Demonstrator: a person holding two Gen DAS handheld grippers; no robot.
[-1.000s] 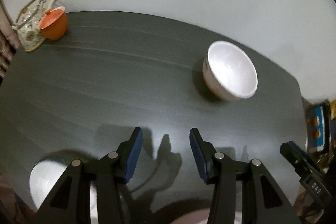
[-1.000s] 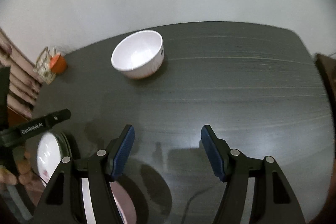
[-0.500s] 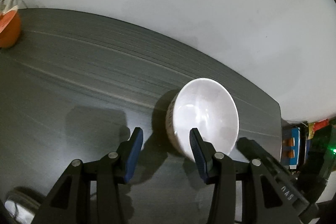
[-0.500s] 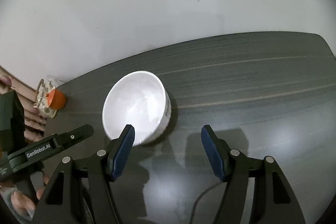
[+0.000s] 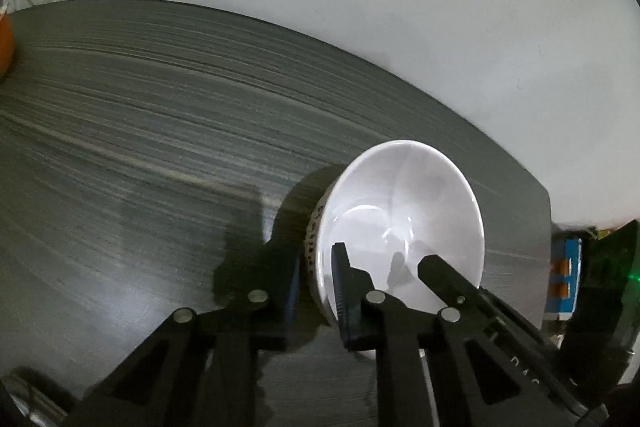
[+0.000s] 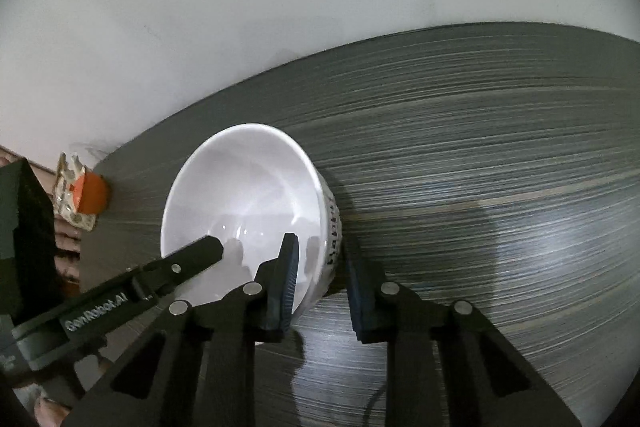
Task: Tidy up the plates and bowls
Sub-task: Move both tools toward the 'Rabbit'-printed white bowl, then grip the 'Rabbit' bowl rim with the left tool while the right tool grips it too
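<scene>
Both grippers have closed in on the bowl over the last second; a second ago it stood well ahead of them on the table, half a second ago it was just at the fingertips, and now each tool straddles its rim. The left gripper has one finger outside the wall on the bowl's left side and the other inside the cavity; the right gripper mirrors this on the opposite side, its left finger inside and its right finger outside by the printed lettering. The jaws of both have narrowed since the earlier frames; they look pinched onto the wall, though whether the pads press firmly or merely touch I cannot tell for certain. The bowl sits upright on the dark table, near the far right corner in the left view, and I cannot tell whether it has lifted. In the right view the left tool's finger also reaches into the bowl; an orange cup sits far off at the table's left edge.

My reading: the approach is over and a two-sided grasp is forming; the bowl seems ready to be carried toward the other dishes; uneven squeezing could tip or spin it.
</scene>
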